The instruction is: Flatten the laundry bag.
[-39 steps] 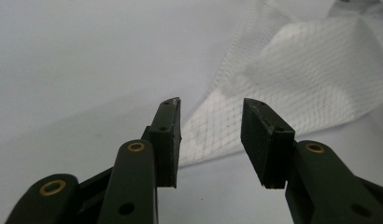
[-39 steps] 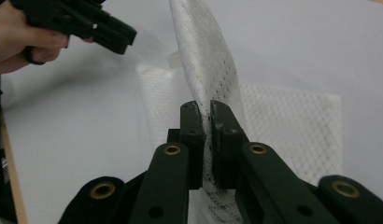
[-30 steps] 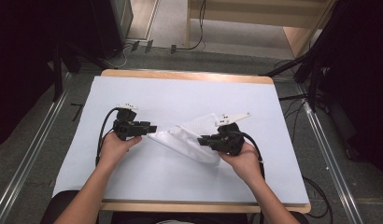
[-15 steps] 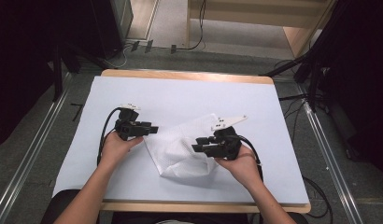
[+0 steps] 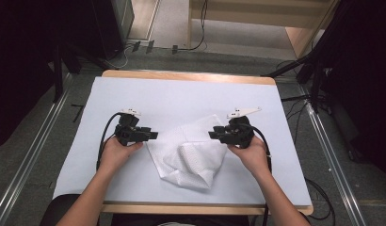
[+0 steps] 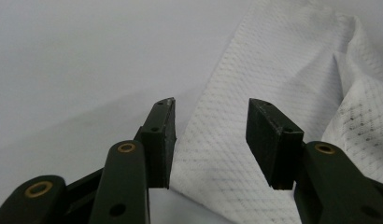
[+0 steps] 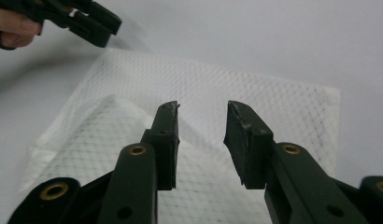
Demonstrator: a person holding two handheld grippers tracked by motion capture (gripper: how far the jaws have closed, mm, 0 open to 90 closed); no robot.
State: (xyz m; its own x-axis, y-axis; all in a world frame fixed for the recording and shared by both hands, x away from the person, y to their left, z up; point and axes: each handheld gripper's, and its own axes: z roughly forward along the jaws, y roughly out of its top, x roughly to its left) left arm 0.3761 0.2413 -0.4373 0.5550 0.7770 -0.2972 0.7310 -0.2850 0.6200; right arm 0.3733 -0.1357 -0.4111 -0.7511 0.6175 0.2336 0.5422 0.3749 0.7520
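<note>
Since a second ago my right gripper (image 5: 215,134) has let go of the white cloth (image 5: 188,151) and pulled back toward the right side of the table (image 5: 181,94), and the cloth, which was stretched between both grippers, now lies slack with one part folded over the rest. Its jaws have just been opening, and in the right gripper view they stand spread with a clear gap, the cloth (image 7: 217,102) lying below and beyond them, nothing pressed between the pads. My left gripper (image 5: 152,135) sits at the cloth's left edge, much where it was before. Its jaws have been easing wider too; in the left gripper view they stand apart over the cloth (image 6: 213,154), whose edge runs close by one jaw, and I see no pinch on the fabric.

From the high view the cloth rests on the pale sheet covering the table, between my two hands and slightly toward the near edge. Its upper layer bulges in loose folds near the middle, and a flat corner lies toward the right gripper. In the right gripper view I can also see the left gripper (image 7: 98,23) at the cloth's far corner
</note>
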